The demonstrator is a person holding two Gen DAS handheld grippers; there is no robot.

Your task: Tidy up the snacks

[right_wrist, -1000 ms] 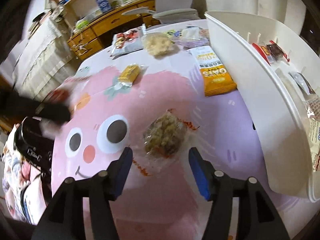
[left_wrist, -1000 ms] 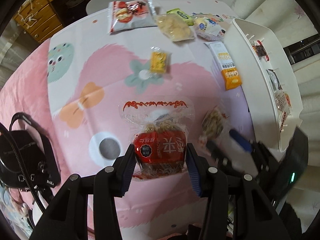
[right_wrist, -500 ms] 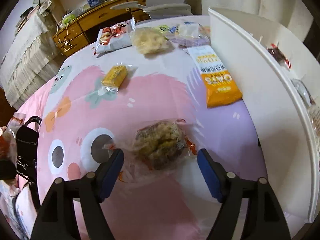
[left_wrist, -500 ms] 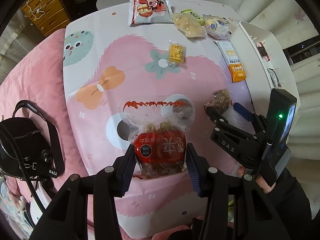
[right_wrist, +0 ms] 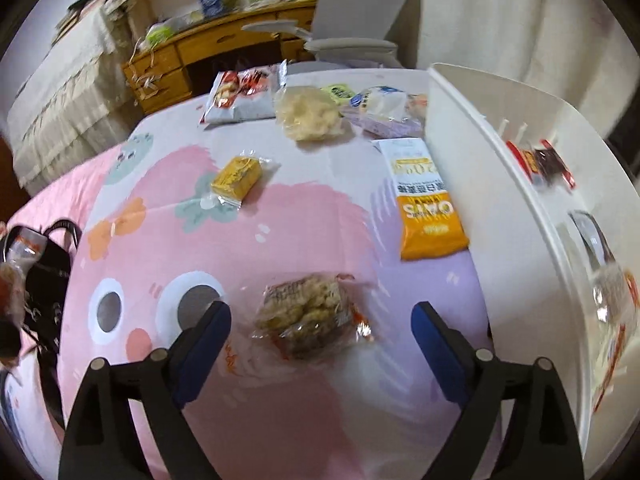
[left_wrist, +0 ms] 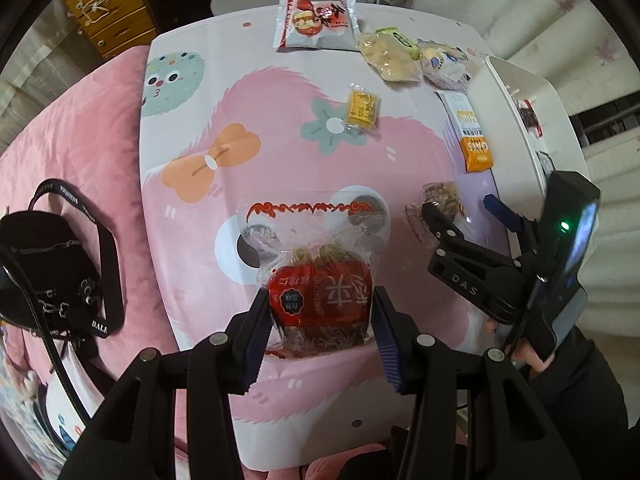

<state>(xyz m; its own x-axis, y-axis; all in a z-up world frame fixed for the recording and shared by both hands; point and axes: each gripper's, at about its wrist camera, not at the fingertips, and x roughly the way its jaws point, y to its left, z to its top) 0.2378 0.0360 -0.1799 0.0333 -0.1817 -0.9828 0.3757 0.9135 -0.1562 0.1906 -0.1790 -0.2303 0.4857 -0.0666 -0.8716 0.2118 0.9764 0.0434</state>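
My left gripper is shut on a clear snack bag with a red label and holds it above the cartoon tablecloth. The right gripper hovers over a small clear packet of brown snack that lies on the cloth. Its jaws are opening wide, with the packet between the blue pads and apart from them. In the left wrist view the right gripper stands by the same packet, with a hand behind it.
A white rack with several packets on pegs stands along the right edge. An orange oat pack, a yellow packet, a red-and-white bag and a pale chip bag lie farther back. A black handbag sits at the left.
The right gripper's jaws have spread much wider around the brown packet. My left gripper has drawn back and up with the red-label bag still in it.
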